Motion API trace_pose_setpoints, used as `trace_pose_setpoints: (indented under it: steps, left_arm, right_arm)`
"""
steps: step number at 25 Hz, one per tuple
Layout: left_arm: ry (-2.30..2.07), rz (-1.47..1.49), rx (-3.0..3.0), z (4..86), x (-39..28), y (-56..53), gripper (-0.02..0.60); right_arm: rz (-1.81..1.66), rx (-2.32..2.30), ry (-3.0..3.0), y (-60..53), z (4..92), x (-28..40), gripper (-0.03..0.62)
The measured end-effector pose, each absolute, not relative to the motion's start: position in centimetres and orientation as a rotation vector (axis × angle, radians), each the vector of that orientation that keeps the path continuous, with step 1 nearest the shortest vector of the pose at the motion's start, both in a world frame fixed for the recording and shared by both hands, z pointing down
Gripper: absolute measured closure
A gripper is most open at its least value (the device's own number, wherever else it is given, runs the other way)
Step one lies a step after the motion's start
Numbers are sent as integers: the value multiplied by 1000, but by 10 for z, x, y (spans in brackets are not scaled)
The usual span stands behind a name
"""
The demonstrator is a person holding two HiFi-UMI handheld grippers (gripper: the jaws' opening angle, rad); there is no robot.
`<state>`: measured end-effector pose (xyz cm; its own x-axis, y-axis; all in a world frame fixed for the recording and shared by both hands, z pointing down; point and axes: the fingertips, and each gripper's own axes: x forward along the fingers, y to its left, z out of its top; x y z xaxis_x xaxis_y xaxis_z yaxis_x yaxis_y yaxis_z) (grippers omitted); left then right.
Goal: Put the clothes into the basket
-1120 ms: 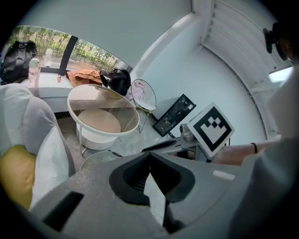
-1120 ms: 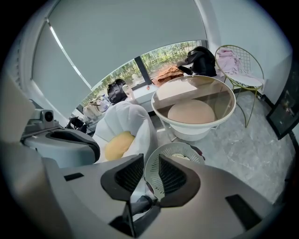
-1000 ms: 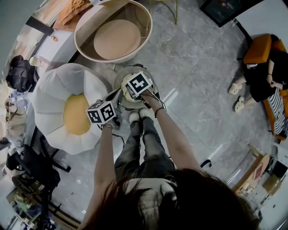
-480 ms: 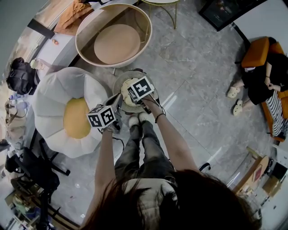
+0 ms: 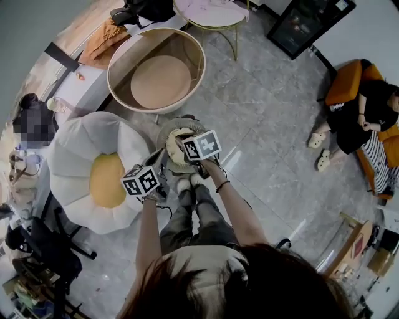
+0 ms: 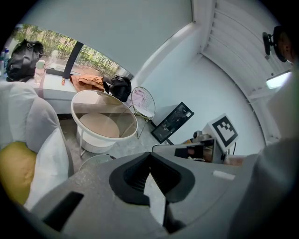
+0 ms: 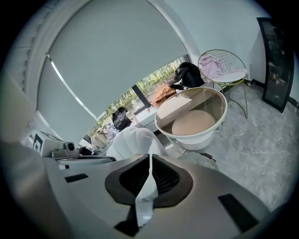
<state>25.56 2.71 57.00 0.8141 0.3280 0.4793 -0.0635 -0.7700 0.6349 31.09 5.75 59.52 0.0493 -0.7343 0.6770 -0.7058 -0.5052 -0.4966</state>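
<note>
A small round basket stands on the grey floor in front of the person's feet, with cream cloth in it. Both grippers hang over it. In the left gripper view my left gripper is shut on a thin strip of pale cloth. My right gripper has just been closing and now pinches a fold of pale cloth between its jaws. The basket rim shows just beyond the right jaws and also as a mesh rim in the left gripper view. The cubes hide both sets of jaws in the head view.
A big round white tub seat with a tan cushion stands behind the basket. A white flower-shaped cushion with a yellow centre lies to the left. A gold wire table holds pink cloth. A person sits on an orange chair at the right.
Both grippers have risen above the basket, the right one more and rolled a little. The right jaws have closed on the cloth.
</note>
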Motion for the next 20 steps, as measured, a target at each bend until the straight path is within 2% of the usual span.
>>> trace_pose_setpoints:
  steps: [20]
  left_arm:
    - [284,553,2574,474,244,31,571]
  right_arm:
    - [-1021,-2115,1743,54,463,284,585]
